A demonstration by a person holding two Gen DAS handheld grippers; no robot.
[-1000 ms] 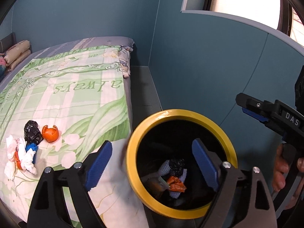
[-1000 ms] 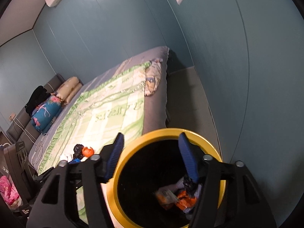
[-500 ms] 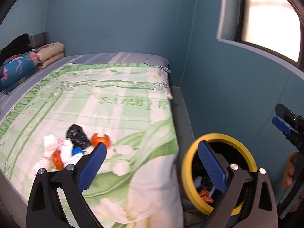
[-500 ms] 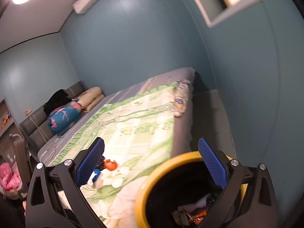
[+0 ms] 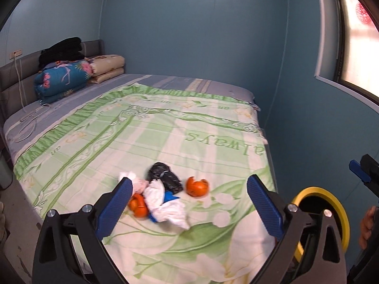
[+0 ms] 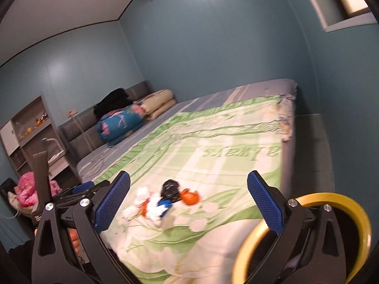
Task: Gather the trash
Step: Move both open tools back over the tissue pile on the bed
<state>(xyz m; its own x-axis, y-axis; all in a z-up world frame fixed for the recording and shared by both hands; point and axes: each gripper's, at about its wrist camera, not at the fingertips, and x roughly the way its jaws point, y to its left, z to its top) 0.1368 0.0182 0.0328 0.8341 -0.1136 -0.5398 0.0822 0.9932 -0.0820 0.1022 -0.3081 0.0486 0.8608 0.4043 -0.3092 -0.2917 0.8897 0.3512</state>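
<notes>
Both views have swung up and away from the yellow-rimmed bin (image 5: pixel 331 203): a second ago each camera looked straight down into it, and now it sits at about 4 o'clock in the left wrist view, on the floor beside the bed (image 5: pixel 165 130). That reads as one drop finished and the hands turning back for more. The remaining trash pile (image 5: pixel 161 196) lies on the green quilt near the bed's near edge, roughly at 6 o'clock from the printed word "always": a black crumpled bag (image 5: pixel 165 177), an orange peel cup (image 5: pixel 197 187) just beside it at 3 o'clock, white tissue (image 5: pixel 165 208) over a blue scrap, and a second orange piece at 9 o'clock. The left tool (image 5: pixel 187 203) is spread wide and empty, touching nothing, its fingers framing the pile from above. The right tool (image 6: pixel 188 201) is equally wide and empty, aimed at the same pile, apart from everything.
</notes>
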